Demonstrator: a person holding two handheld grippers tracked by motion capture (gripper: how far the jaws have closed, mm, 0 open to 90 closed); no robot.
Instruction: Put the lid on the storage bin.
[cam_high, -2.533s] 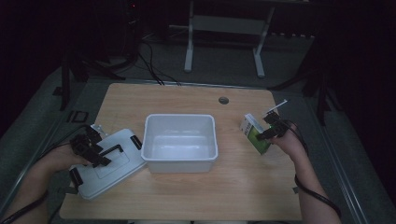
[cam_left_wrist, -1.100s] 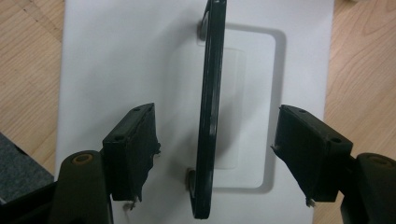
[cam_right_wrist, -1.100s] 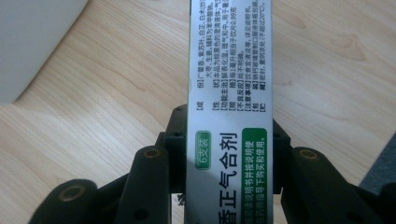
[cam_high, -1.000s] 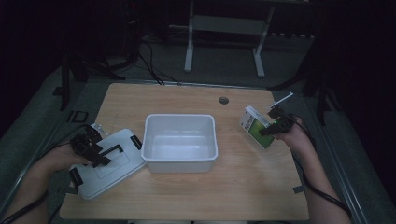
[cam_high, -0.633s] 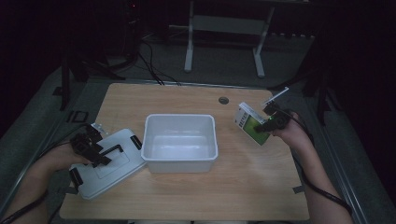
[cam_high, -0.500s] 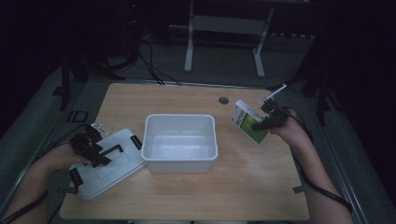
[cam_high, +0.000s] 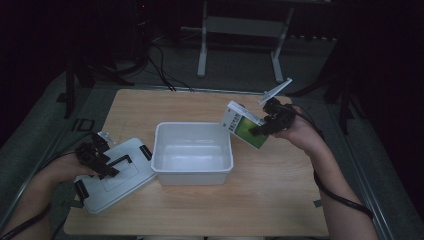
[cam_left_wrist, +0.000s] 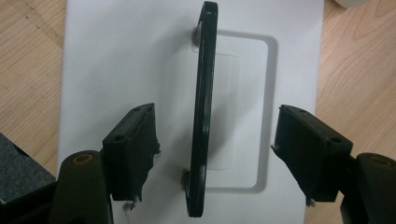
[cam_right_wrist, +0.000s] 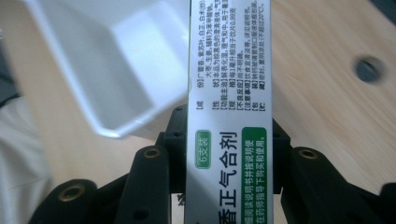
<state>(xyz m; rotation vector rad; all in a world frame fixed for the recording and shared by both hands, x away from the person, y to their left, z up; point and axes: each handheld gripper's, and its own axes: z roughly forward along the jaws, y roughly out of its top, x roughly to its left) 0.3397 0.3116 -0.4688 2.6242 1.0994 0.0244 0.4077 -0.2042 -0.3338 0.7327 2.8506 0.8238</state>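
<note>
A green-and-white carton is clamped in the right claw, right of centre, beside the white tub. At lower left, the left claw is held open astride the lid's black handle, untouched.

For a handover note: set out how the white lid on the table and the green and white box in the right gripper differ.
The lid lies flat on the table beside the white bin; the medicine box is lifted and tilted by the bin's rim. The lid is plain white with a black handle; the medicine box carries green panels and print. The left gripper straddles the lid's handle without touching; the right gripper clamps the medicine box. Both are rectangular.
</note>
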